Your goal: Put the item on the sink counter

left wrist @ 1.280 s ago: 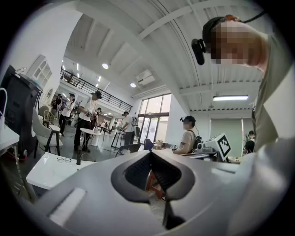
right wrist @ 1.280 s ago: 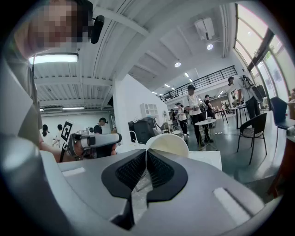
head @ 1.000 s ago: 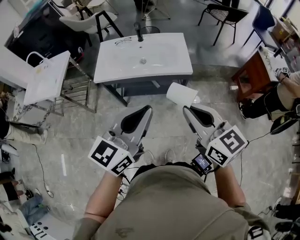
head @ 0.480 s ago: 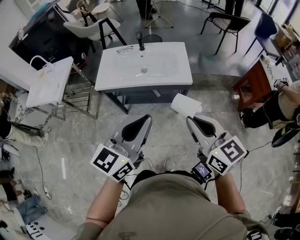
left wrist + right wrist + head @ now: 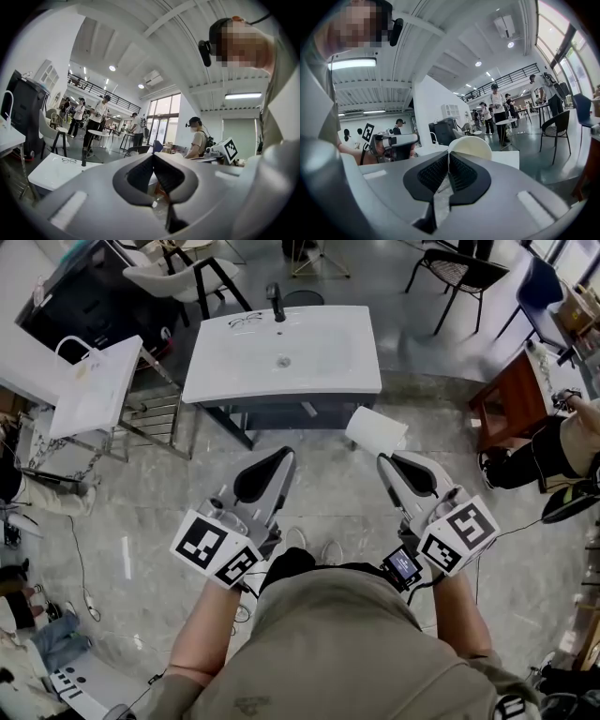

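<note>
The white sink counter (image 5: 225, 371) stands ahead on the grey floor, with a black faucet (image 5: 274, 301) and a pair of glasses (image 5: 246, 322) at its back edge. My right gripper (image 5: 385, 461) is shut on the wall of a white cup (image 5: 376, 430), held in the air just short of the counter's front right corner. In the right gripper view the cup (image 5: 471, 146) rises right beyond the right gripper (image 5: 449, 157). My left gripper (image 5: 280, 458) is shut and holds nothing. The left gripper (image 5: 153, 157) points toward the counter (image 5: 54, 172).
A second white basin (image 5: 89, 390) on a metal frame stands at the left. A brown wooden table (image 5: 506, 395) and a seated person (image 5: 553, 442) are at the right. Chairs (image 5: 459, 268) stand behind the counter. Other people stand further off.
Both grippers keep their pose. The cup has shifted slightly to the right and stays near the counter's front right corner; the view has swayed a little.
</note>
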Available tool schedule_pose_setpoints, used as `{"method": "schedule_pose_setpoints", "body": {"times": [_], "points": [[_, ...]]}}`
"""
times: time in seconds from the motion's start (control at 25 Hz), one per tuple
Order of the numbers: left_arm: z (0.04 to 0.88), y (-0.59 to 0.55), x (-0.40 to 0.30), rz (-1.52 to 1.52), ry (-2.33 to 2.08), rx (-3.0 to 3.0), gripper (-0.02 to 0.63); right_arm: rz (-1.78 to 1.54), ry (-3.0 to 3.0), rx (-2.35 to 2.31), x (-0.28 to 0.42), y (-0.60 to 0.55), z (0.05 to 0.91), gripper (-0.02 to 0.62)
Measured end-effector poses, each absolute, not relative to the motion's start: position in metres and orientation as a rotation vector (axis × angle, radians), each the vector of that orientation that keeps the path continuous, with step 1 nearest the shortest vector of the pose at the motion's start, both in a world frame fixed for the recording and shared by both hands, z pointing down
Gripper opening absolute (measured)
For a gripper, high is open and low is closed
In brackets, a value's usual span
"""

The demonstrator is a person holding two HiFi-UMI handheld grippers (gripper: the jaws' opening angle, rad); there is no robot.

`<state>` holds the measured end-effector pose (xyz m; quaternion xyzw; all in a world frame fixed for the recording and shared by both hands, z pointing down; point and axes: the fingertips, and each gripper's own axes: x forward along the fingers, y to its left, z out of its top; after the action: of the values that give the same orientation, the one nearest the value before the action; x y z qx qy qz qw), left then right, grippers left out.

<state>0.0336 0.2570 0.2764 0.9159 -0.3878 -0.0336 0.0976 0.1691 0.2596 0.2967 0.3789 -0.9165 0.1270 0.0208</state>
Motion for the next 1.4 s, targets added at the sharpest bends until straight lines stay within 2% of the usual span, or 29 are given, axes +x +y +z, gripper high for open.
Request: {"method": "schedule_pose_setpoints", "body": {"times": [0.84, 1.4], "points": [[0.293, 0.157, 0.025, -0.121, -1.118, 2.711, 0.008, 0.378, -2.832, 1.142, 0.158, 0.173, 0.309, 0.021], [0.314, 0.001, -0.034, -0.064, -1.068, 2.699, 0.008, 0.39, -2.751, 1.193, 0.109, 0.018, 0.322, 0.021]]}}
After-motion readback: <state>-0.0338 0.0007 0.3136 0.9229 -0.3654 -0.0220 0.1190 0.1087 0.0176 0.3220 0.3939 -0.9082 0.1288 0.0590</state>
